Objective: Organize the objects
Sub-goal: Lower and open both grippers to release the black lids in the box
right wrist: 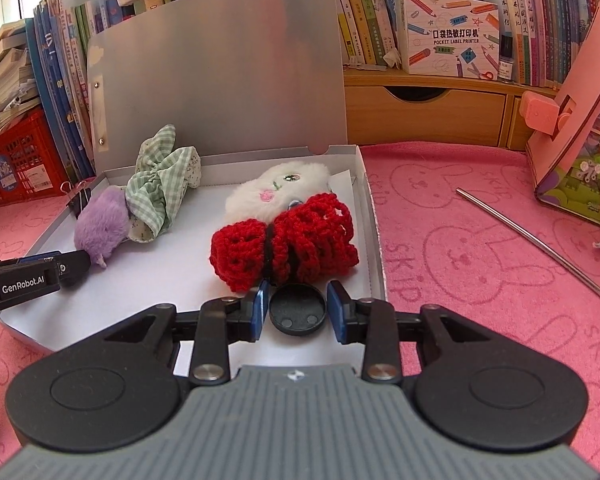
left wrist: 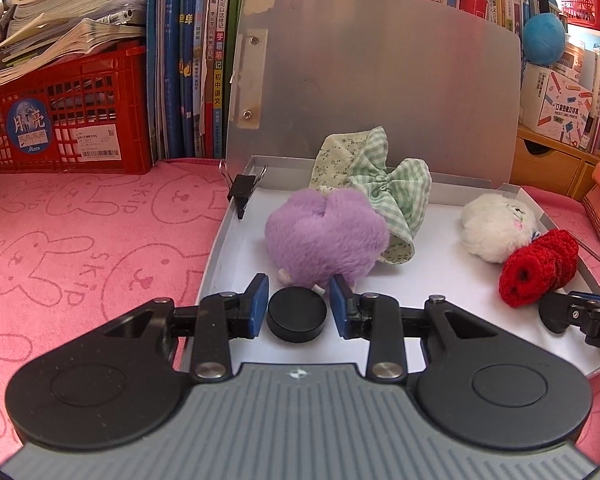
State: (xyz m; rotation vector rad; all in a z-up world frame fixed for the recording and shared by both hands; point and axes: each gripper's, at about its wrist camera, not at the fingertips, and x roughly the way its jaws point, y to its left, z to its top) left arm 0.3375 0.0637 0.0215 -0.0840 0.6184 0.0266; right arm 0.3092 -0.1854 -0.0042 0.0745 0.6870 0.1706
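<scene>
free: bare box floor (right wrist: 172, 280) between purple plush (right wrist: 100, 232) and red crochet (right wrist: 252, 256) | blocked: rear by upright lid (right wrist: 220, 92), plush, scrunchie (right wrist: 160, 196) | right desk (right wrist: 480, 272): metal rod (right wrist: 540, 244)

black puck (left wrist: 297, 313): flat on box floor, near front
black cap (right wrist: 297, 309): hollow side up, before red crochet bow (right wrist: 284, 241)

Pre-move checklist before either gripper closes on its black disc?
1. Left gripper straddles black puck, jaws open with gaps both sides: ok.
2. Right gripper straddles black cap, jaws open: ok.
3. Purple plush directly behind the puck, touching or not: cannot tell.
4. Red crochet piece close behind the cap, snag risk: not ok.
5. Box lid upright, out of the way: ok.
6. Pads level with the disc sides: cannot tell.
</scene>
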